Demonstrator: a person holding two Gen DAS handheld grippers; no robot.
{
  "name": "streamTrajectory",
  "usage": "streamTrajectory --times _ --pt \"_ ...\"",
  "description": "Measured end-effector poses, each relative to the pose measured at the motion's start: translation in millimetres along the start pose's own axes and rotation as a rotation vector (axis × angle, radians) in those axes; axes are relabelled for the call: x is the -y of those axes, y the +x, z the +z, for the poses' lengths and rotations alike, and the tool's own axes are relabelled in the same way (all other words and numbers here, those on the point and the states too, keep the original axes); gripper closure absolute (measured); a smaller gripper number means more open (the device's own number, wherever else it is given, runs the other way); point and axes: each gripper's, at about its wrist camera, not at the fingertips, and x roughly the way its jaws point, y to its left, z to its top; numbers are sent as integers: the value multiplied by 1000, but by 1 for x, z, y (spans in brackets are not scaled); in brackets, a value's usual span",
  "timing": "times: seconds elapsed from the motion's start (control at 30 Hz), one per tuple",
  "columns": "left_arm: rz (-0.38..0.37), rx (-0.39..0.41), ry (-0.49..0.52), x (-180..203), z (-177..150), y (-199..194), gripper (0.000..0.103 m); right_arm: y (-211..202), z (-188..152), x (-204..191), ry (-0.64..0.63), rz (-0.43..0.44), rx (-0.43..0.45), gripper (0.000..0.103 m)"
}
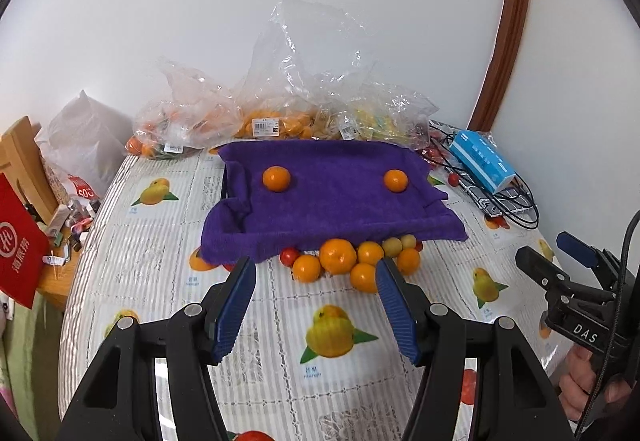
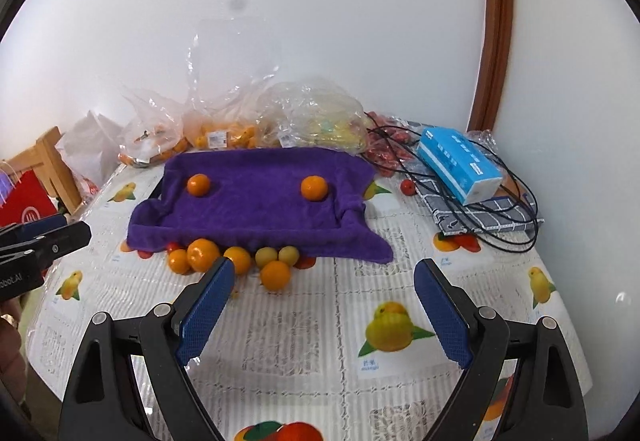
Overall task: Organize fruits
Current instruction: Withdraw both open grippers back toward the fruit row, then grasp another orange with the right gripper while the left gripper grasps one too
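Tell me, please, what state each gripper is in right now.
Left gripper: open, nothing between its fingers.
Right gripper: open wide, holding nothing.

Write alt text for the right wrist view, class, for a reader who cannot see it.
Two oranges sit on a purple towel draped over a table, with loose fruit piled at its front edge. The right gripper is empty, fingers apart.

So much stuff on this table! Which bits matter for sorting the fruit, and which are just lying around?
For the job:
- two oranges on the purple towel
- loose fruit pile at its front edge
- bagged fruit behind

Lying about:
- blue tissue box
- black cable
- red bag
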Motion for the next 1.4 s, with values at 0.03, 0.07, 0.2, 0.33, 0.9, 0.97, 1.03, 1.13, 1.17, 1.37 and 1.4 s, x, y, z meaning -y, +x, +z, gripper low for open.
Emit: streamTrajectory --times 0.03,0.07,0.2,0.33,0.9,0.97,1.03,1.13,1.17,1.37,1.4 --pt "-3 6 -1 0 -1 -1 43 -2 -1 -1 -4 6 0 12" --pt "-4 10 -3 -1 -2 -2 43 -4 -3 -2 -8 11 3 12" --pt "-6 25 -16 -3 -6 -3 43 -9 -4 -4 -5 19 11 12" --pt "-4 25 -24 -8 -10 0 43 -8 -6 -4 2 39 22 12" --pt "3 -27 -120 -38 -22 39 43 41 -13 -24 -31 72 -19 20" --pt "0 -34 -123 -40 -21 43 43 46 -14 -25 -25 96 -36 22" --pt "-2 -37 -127 -42 -20 48 43 51 -14 -26 -23 101 -46 25" --pt "-3 -34 -138 -46 -19 52 43 58 -14 -26 -22 103 -54 29" --pt "-3 -31 -140 -47 -19 52 43 60 -15 -26 -21 103 -56 30" --pt "24 -36 -163 -61 -21 65 43 78 -19 -24 -4 124 -83 43" --pt "28 -38 -168 -63 -23 67 43 83 -20 -24 -2 131 -91 47"
